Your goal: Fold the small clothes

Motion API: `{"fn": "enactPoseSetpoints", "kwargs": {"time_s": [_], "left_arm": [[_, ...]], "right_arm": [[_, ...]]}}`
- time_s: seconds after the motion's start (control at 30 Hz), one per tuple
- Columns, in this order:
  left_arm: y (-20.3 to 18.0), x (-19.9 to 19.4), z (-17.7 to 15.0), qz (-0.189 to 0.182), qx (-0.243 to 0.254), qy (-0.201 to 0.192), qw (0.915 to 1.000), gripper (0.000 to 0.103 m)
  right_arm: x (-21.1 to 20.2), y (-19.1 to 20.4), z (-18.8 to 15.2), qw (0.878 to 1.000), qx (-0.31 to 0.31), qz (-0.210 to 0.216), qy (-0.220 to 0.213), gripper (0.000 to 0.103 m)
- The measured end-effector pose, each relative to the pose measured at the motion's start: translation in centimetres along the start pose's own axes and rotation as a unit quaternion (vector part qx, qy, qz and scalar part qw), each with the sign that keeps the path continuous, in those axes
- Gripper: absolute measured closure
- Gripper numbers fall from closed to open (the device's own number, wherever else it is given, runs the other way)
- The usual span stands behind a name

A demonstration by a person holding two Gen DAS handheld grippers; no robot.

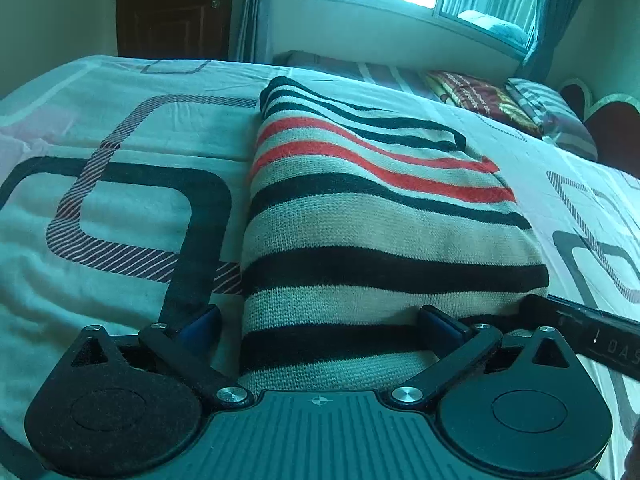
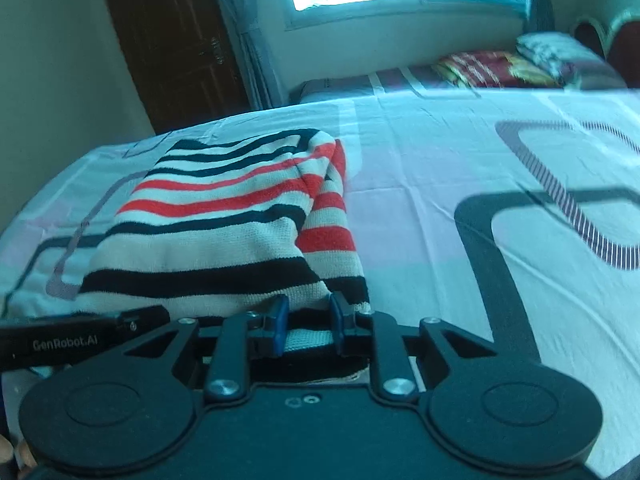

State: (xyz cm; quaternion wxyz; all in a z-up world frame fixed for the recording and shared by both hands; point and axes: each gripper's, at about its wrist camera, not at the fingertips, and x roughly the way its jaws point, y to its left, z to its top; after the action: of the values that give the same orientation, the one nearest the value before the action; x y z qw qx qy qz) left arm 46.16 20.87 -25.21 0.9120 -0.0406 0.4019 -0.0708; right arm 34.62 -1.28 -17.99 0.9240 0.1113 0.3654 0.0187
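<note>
Knitted striped sweater (image 1: 360, 216), folded on the bed (image 1: 120, 200), is straddled at 6 o'clock by wide-spread left gripper (image 1: 320, 324) fingers; right gripper (image 2: 308, 320) fingers are narrowed around its hem, seemingly pinching. Another fold probably follows.

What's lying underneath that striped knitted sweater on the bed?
The folded cream, black and red striped knitted sweater rests on a white bedsheet with grey looped patterns. Whatever lies directly beneath the sweater is covered. At the right side, layers of its own fabric show underneath.
</note>
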Motion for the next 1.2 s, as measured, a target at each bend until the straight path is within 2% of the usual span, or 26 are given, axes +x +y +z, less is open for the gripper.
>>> {"fn": "enactPoseSetpoints", "kwargs": {"time_s": [0.07,0.13,0.2,0.23,0.37,0.47,0.73,0.87,1.03,1.1,1.2], "left_arm": [[-0.1,-0.4,0.1,-0.002,-0.002,0.007,1.0000,0.000],[-0.2,-1.0,0.3,-0.003,-0.010,0.013,0.9999,0.000],[-0.5,-1.8,0.6,-0.002,-0.012,0.014,0.9998,0.000],[-0.6,-2.4,0.6,-0.001,-0.011,0.011,0.9999,0.000],[-1.2,-5.9,0.7,0.012,-0.006,-0.010,0.9999,0.000],[-1.9,-9.5,0.5,0.028,0.002,-0.038,0.9989,0.000],[-4.6,-21.3,-2.6,0.077,0.006,-0.121,0.9896,0.000],[-6.1,-27.0,-5.4,0.092,-0.005,-0.139,0.9860,0.000],[-8.0,-32.5,-9.1,0.094,-0.020,-0.145,0.9848,0.000],[-9.0,-34.5,-10.4,0.098,-0.017,-0.149,0.9838,0.000],[-10.3,-36.9,-11.8,0.098,-0.008,-0.146,0.9844,0.000]], "right_arm": [[-0.8,0.3,0.2,1.000,0.009,0.002,0.002,0.079],[-1.9,0.3,0.0,1.000,0.027,0.009,-0.003,0.072],[-3.1,0.4,-0.3,0.999,0.033,0.012,-0.007,0.059],[-3.7,0.5,-0.3,1.000,0.029,0.009,-0.009,0.057],[-6.2,0.3,-0.5,1.000,0.024,0.001,-0.006,0.049],[-8.5,-0.1,-0.8,0.999,0.027,0.019,0.003,0.031],[-16.6,-1.1,-2.9,0.994,0.005,0.105,0.014,0.021],[-21.8,-1.4,-4.4,0.991,-0.027,0.131,-0.002,0.015],[-28.6,-1.7,-6.1,0.991,-0.054,0.115,-0.041,0.006],[-31.1,-1.8,-6.9,0.991,-0.066,0.094,-0.063,0.001],[-34.1,-1.8,-7.7,0.992,-0.073,0.064,-0.085,0.001]]}}
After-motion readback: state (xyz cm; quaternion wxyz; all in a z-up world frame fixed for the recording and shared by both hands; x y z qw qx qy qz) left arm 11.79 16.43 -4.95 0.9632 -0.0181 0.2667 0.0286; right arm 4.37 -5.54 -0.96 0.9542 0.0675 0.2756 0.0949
